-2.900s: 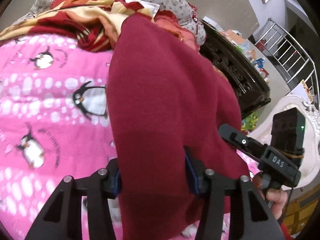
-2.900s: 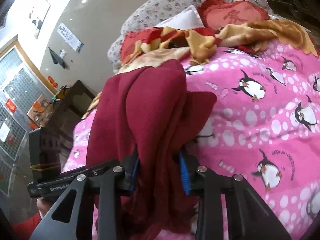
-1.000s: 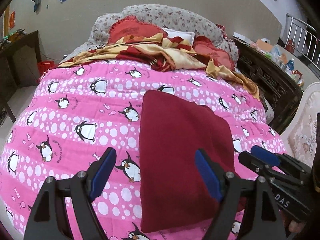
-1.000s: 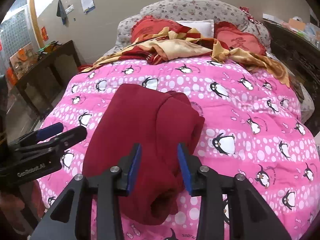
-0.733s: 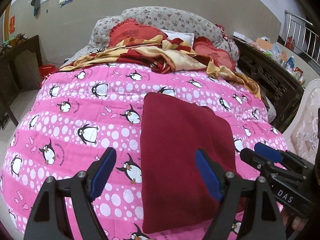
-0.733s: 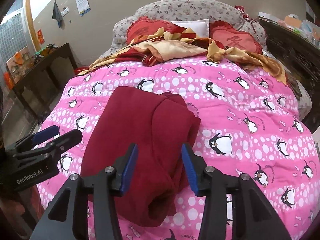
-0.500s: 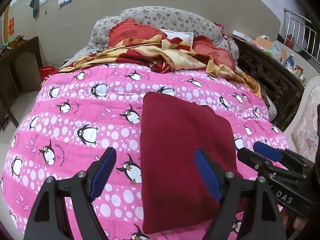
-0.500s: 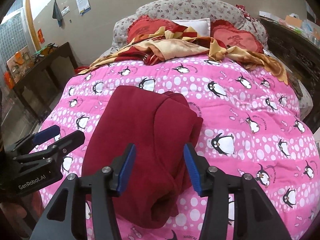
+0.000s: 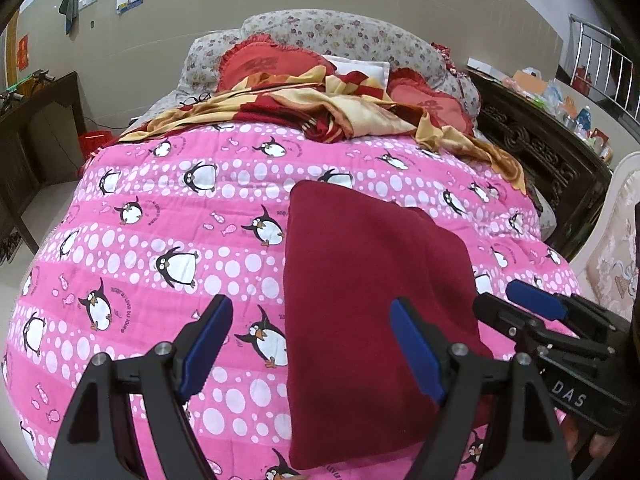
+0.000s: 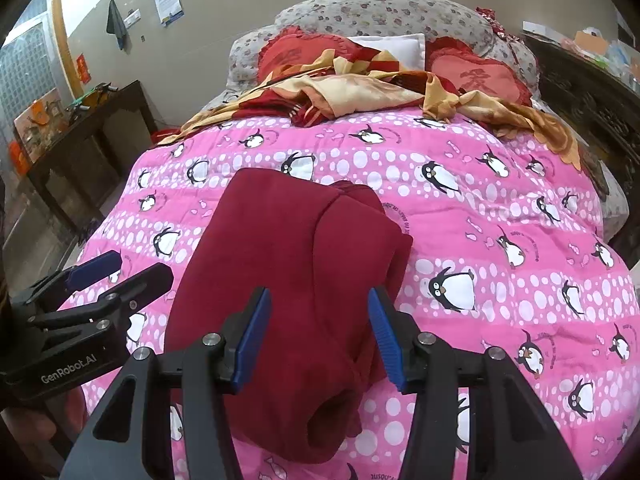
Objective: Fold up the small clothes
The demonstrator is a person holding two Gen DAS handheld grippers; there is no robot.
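Observation:
A dark red garment (image 9: 372,280) lies folded into a rough rectangle on the pink penguin quilt (image 9: 160,240). It also shows in the right wrist view (image 10: 296,264), with a bunched sleeve end at its near edge. My left gripper (image 9: 312,340) is open and empty, held above the garment's near left edge. My right gripper (image 10: 320,336) is open and empty above the garment's near end. Each gripper shows in the other's view: the right one (image 9: 532,312) and the left one (image 10: 116,272).
A crumpled red and yellow blanket (image 9: 320,112) and red pillows (image 10: 476,72) lie at the head of the bed. Dark wooden furniture stands at the left (image 10: 80,128) and right (image 9: 540,148). A pale upholstered chair (image 9: 612,248) stands at the right.
Both grippers let go of the red garment, which now lies folded on the quilt, and drew back. Over the last second the right gripper's jaws have opened wider; the left stays open.

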